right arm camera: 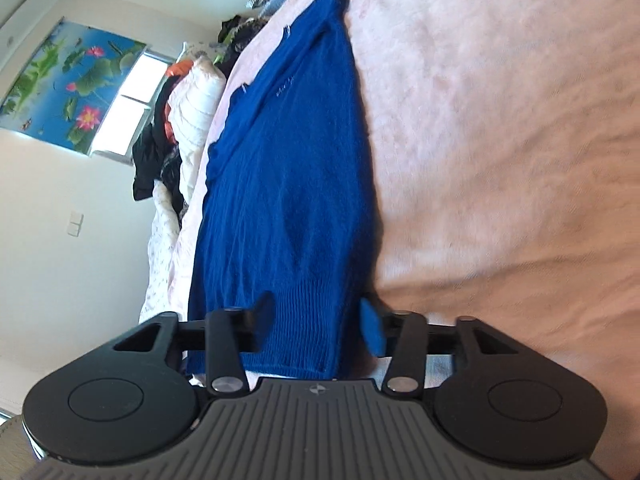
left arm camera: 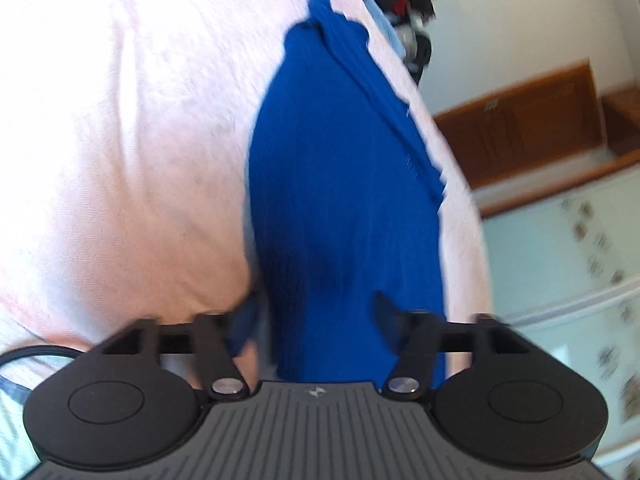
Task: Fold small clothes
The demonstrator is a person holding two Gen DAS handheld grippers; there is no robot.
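The blue knitted garment (left arm camera: 340,184) lies flat on the pale pink bed cover (left arm camera: 120,140), stretching from 6 o'clock toward 12 o'clock in both views. The left gripper (left arm camera: 316,320) is released, its jaws apart over the near hem. The right gripper (right arm camera: 318,320) is also released, astride the hem without pressing it.

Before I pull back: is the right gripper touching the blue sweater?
Cannot tell. In the right wrist view the right gripper stands open astride the blue sweater's hem, fingers overlapping the knit, but no pressing or gap shows plainly.
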